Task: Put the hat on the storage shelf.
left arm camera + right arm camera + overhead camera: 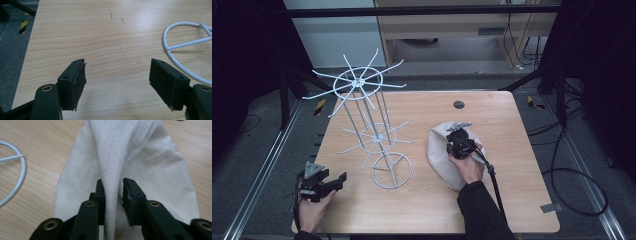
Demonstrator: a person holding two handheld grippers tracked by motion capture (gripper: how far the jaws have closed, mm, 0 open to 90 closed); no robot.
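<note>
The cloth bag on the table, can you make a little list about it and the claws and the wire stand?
cloth bag: cream, lying on the wooden table
right claw: jaws pinching a raised fold of the cloth bag
left claw: jaws wide apart, nothing between them, low over bare wood
wire stand: white, upright, between the two claws, round base on the table

In the high view, the right gripper and the hand behind it cover part of the cloth bag, hiding the fold beneath them. In the left gripper view, the wire rack beside the bag is cut off by the picture's right edge. In the right gripper view, the bag's top runs past the upper edge.
</note>
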